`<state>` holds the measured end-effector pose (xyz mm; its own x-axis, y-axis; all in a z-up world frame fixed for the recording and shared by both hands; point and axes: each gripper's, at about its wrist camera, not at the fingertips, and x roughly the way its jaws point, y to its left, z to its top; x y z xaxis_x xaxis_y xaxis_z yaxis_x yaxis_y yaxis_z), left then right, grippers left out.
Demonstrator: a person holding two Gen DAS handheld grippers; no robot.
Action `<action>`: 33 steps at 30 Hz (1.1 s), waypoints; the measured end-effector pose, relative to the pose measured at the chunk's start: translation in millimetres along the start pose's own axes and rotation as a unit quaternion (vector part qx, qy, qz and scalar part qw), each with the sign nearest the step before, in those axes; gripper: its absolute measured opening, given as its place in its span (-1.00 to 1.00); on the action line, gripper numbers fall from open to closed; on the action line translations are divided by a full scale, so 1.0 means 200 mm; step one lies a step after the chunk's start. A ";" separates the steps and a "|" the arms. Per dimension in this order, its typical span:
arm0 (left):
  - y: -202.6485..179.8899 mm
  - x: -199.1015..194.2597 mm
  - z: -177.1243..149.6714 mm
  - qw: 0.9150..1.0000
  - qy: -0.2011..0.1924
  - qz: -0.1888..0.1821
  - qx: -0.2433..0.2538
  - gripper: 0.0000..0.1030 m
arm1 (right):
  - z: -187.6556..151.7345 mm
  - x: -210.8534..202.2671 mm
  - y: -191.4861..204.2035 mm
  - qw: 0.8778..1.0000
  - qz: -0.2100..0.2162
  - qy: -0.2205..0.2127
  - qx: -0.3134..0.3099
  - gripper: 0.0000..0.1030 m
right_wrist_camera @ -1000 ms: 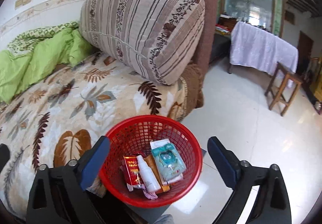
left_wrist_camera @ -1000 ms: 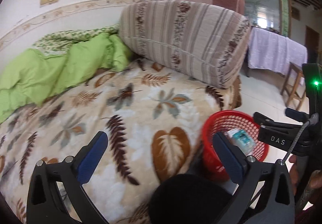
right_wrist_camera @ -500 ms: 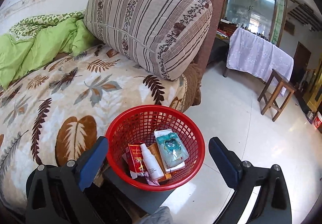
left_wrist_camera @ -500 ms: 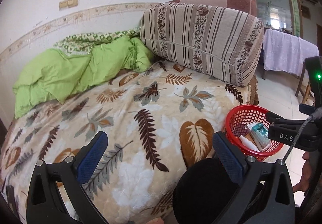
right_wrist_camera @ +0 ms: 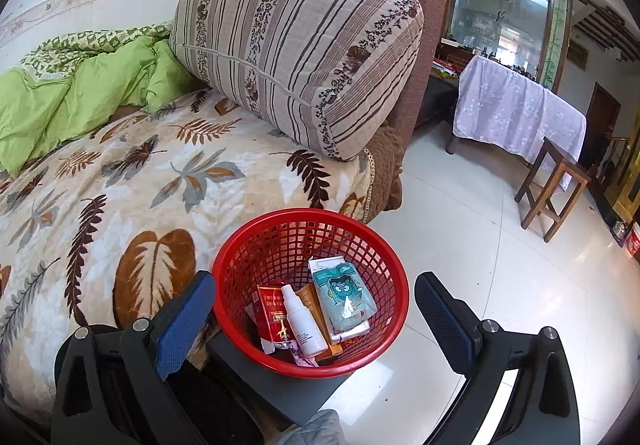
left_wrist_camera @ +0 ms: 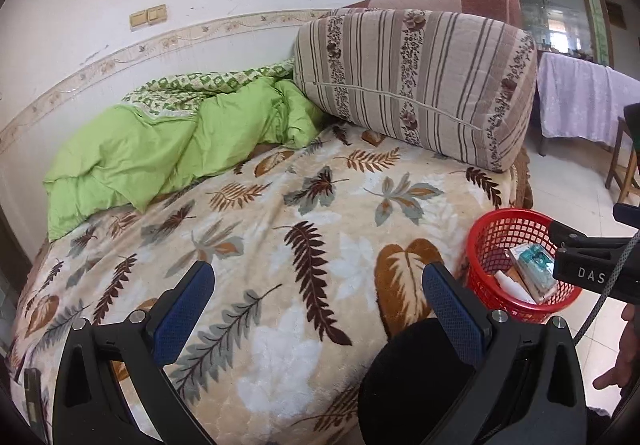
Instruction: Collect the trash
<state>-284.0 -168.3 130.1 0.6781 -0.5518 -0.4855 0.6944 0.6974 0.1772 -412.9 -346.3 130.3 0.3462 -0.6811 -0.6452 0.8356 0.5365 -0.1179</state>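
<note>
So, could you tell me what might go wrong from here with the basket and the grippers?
The red basket sits on a dark stand at the bed's edge, part of it over the floor; a nudge from the open right gripper could tip it. The white spray bottle and teal packet lie loose inside and would spill. The open left gripper hangs over the leaf-patterned blanket, whose pile could snag a finger.
</note>
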 end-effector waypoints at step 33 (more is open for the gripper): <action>0.00 0.01 -0.03 1.000 0.011 -0.002 -0.005 1.00 | -0.01 0.00 0.01 1.000 0.006 0.003 0.000 0.95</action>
<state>-283.9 -167.0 124.2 0.6702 -0.5444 -0.5044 0.6944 0.6999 0.1673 -411.8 -344.8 128.1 0.3532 -0.6723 -0.6506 0.8316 0.5441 -0.1108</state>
